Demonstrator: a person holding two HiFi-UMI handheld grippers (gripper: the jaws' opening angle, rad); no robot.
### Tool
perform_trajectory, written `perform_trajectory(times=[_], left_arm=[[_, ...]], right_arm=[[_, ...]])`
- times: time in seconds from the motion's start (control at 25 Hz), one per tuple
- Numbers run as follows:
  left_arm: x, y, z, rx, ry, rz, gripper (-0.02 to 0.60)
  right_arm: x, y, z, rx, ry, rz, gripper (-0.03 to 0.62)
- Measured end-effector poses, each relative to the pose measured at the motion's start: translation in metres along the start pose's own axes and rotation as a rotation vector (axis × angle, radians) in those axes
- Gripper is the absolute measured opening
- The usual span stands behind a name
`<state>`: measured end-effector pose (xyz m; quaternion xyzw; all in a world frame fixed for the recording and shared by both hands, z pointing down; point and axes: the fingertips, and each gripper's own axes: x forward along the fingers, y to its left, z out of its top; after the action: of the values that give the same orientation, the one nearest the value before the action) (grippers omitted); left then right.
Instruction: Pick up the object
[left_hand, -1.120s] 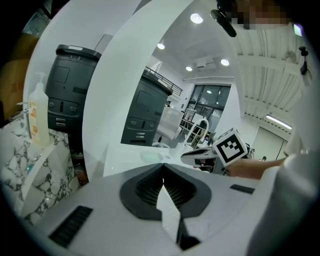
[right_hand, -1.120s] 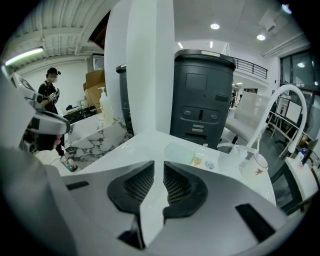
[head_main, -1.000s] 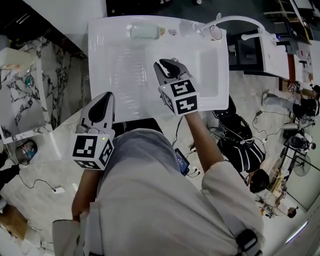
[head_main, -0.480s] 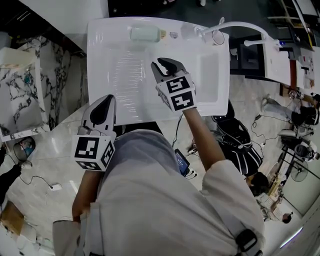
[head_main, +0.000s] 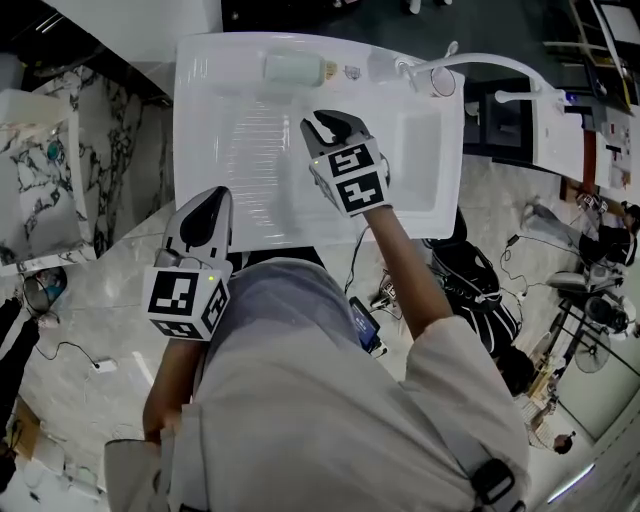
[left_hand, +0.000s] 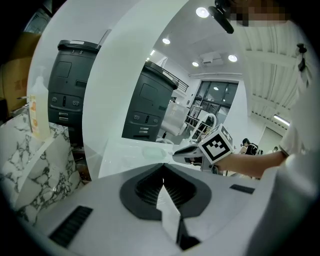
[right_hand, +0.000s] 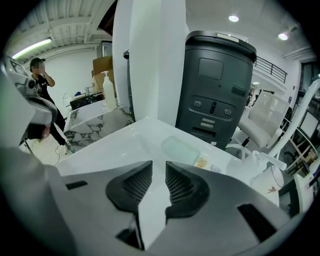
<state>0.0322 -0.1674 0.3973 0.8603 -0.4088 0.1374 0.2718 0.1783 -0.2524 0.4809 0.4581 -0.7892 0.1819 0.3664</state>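
Observation:
A pale green rounded block (head_main: 293, 68) lies flat at the far edge of the white ribbed table top (head_main: 230, 150). It also shows in the right gripper view (right_hand: 181, 150) and, faintly, in the left gripper view (left_hand: 152, 152). My right gripper (head_main: 333, 125) hovers over the middle of the top, short of the block. Its jaws are opening, and the right gripper view (right_hand: 159, 176) shows nothing between them. My left gripper (head_main: 207, 205) hangs at the near edge with its jaws shut and empty (left_hand: 163, 180).
A sunken basin (head_main: 420, 150) lies right of the ribbed part, with a white arched faucet (head_main: 470, 65) and a small glass (head_main: 443, 82) behind it. A dark grey machine (right_hand: 215, 80) stands beyond the top. A marble counter (head_main: 40, 180) is at left. A person (right_hand: 42, 80) stands far off.
My right gripper has moved a little farther over the top toward the green block, and its jaws have spread. The left gripper has stayed in place.

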Motion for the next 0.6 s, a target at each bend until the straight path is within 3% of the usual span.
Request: perform_trajectory(times=[0.6], left_arm=[[0.008,0.004,-0.001,-0.027,0.006,0.026,0.006]], right_arm=[[0.031,-0.01,-0.002,-0.073,0.057,0.026,0.092]])
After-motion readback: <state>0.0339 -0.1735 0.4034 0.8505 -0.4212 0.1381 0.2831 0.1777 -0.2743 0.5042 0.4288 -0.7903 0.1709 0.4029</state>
